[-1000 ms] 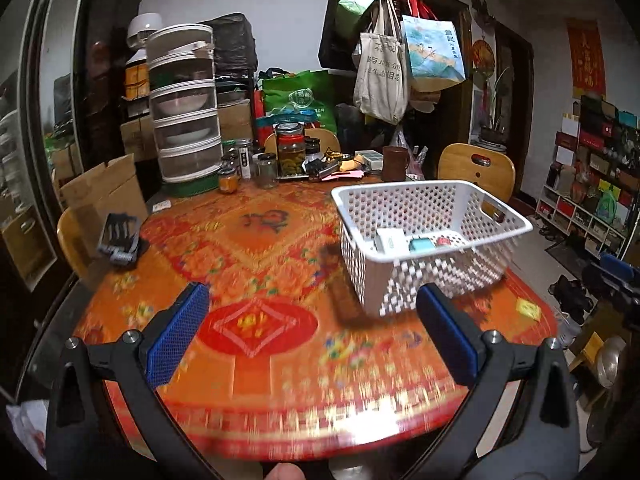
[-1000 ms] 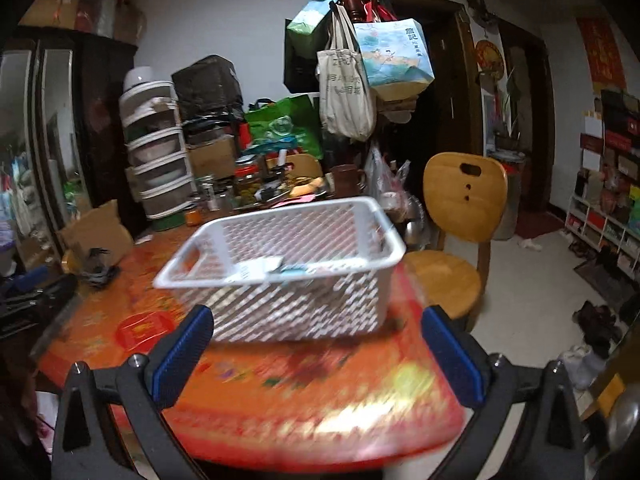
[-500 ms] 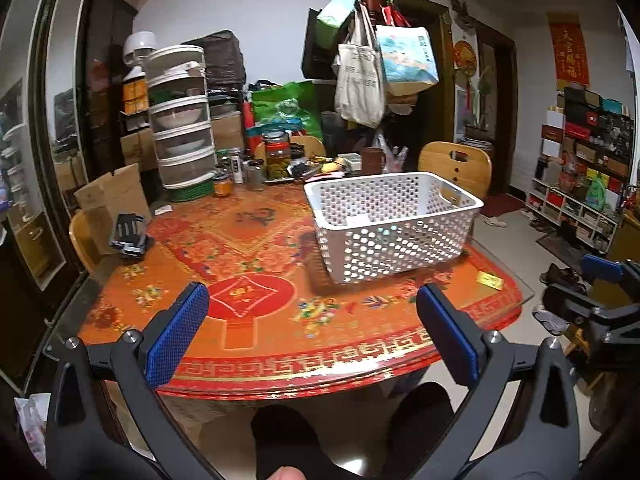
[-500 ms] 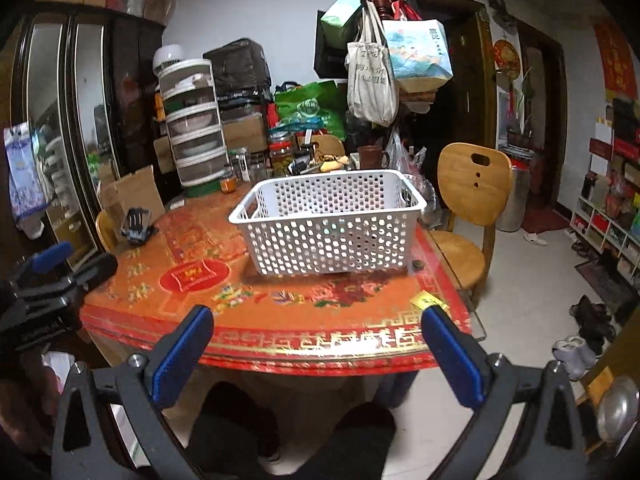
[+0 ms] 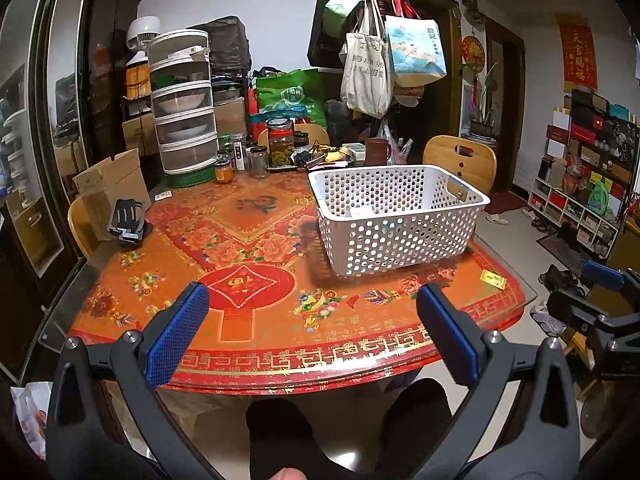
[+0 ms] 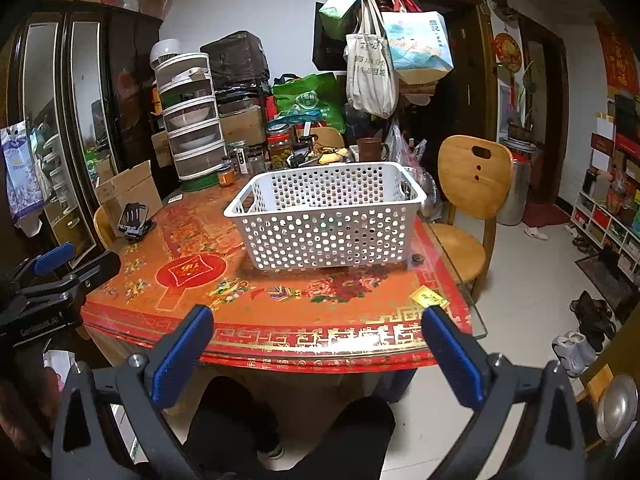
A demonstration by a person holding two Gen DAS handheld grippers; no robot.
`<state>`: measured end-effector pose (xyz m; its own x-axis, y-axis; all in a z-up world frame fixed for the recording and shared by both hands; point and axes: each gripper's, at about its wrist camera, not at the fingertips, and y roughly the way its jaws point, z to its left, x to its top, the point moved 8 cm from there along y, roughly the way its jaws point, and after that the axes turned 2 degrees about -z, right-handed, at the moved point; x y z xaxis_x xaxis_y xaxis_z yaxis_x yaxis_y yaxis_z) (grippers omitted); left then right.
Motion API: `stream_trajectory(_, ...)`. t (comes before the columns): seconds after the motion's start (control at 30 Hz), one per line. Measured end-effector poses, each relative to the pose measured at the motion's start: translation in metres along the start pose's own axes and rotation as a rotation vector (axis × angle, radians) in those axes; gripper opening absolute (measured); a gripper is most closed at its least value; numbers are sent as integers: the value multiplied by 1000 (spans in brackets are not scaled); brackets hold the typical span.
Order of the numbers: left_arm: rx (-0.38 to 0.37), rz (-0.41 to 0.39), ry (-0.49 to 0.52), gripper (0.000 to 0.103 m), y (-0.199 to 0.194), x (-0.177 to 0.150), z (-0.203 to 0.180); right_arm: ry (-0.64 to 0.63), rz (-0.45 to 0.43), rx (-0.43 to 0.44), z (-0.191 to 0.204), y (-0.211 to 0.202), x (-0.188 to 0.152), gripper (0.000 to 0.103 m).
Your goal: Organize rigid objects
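Both grippers hang short of the tabletop (image 5: 280,344) edge, holding nothing. The left gripper (image 5: 312,320) has its fingers (image 5: 176,336) spread wide; the right gripper (image 6: 316,340) is just as wide open. The white basket (image 5: 400,220) sits on the tabletop well beyond the fingertips, slightly right of centre for the left gripper, and holds a few small items.
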<state>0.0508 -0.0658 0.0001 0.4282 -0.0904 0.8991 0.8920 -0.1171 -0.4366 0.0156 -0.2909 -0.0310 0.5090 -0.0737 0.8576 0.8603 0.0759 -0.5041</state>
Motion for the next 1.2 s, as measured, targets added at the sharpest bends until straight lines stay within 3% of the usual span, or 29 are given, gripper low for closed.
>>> stream_trajectory(1.2, -5, 9, -1, 102, 5, 0, -3, -5, 4, 0, 2, 0, 2, 103)
